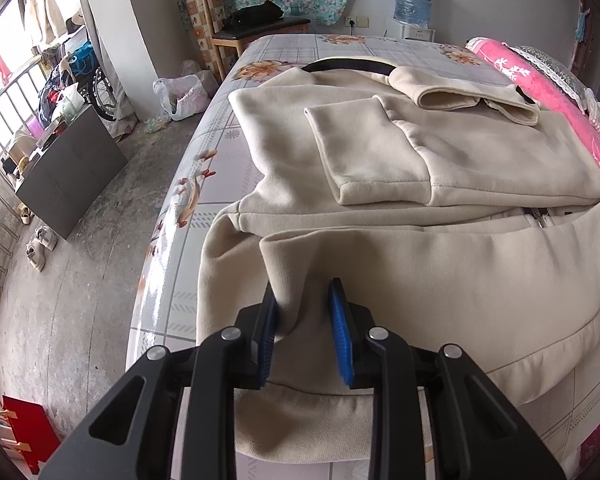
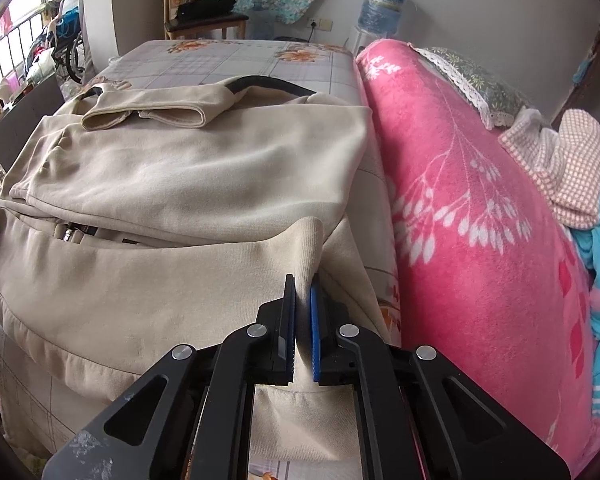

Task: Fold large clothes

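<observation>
Both tools pinch the beige jacket's near hem, left gripper and right gripper, apparently to fold it forward.

A jacket lies on a bed, its sleeves folded across its far part. Its near hem rises into the left gripper at the left and the right gripper at the right. A blanket lies right of the jacket; a chair and water dispenser stand beyond the bed.
</observation>
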